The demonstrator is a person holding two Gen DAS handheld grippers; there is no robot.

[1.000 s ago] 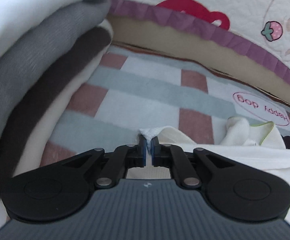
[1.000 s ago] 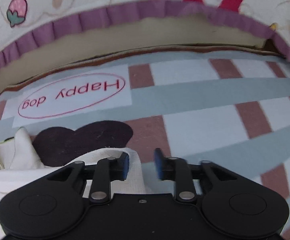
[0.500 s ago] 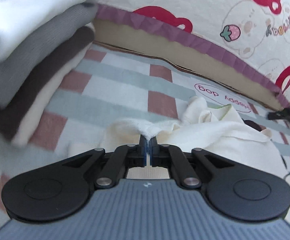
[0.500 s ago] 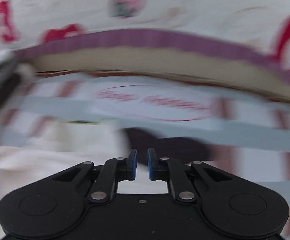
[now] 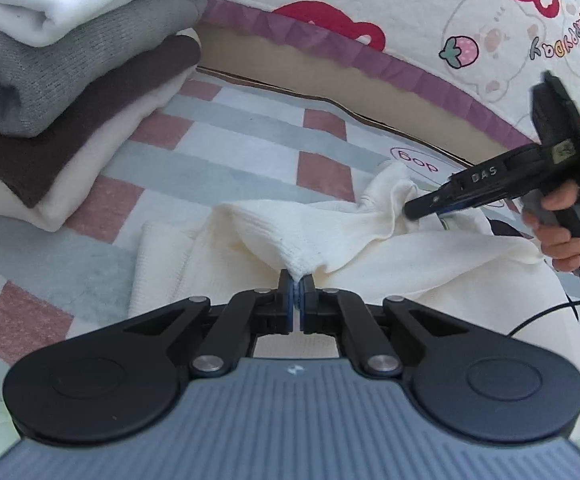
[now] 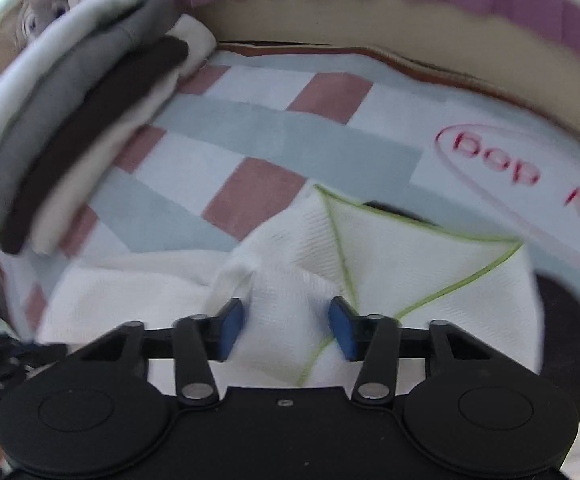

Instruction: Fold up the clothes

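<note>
Left view: hand (image 5: 557, 236), right view: green-trimmed garment (image 6: 369, 256), claw (image 6: 288, 328) agape

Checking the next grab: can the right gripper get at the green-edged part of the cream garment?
Probably yes: the right gripper sits right at the cream garment, jaws apart with a fold between them, and nothing covers the green edging.

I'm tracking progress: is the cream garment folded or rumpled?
Rumpled, not folded: the cream garment lies bunched in wrinkles on the checked blanket, a ridge of it pinched up by the shut left gripper.
</note>
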